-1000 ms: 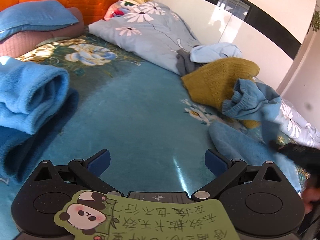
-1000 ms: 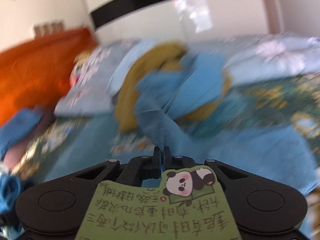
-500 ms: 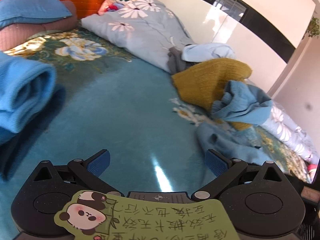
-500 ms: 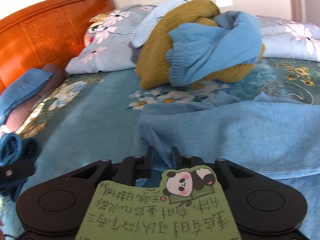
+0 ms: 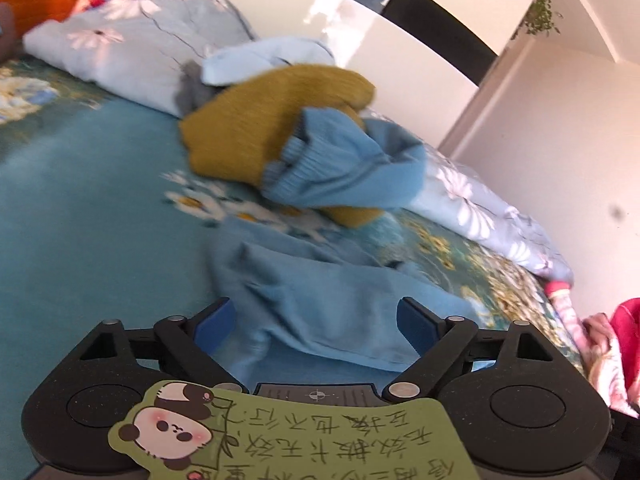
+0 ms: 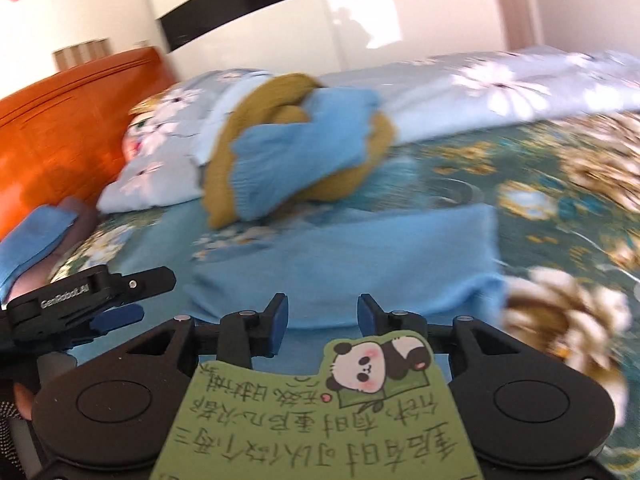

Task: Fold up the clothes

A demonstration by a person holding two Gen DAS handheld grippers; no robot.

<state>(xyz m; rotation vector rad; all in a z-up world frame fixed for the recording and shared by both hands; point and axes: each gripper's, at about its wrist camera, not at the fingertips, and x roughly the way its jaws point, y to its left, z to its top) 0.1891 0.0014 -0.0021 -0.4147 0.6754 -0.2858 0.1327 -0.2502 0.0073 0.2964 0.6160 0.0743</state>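
A light-blue knitted garment (image 6: 384, 264) lay spread on the teal floral bedsheet (image 5: 80, 208), just in front of a heap of unfolded clothes topped by a mustard-yellow knitted sweater (image 5: 276, 120). The left gripper (image 5: 316, 320) hovered low over the garment's rumpled near edge, its blue-padded jaws wide apart and holding nothing, apparently lined up to pinch a corner. The right gripper (image 6: 322, 314) sat at the same garment's near hem, jaws parted and empty, cloth showing in the gap. With one gripper at each side of the hem, the garment appeared laid out for a first fold, none yet made.
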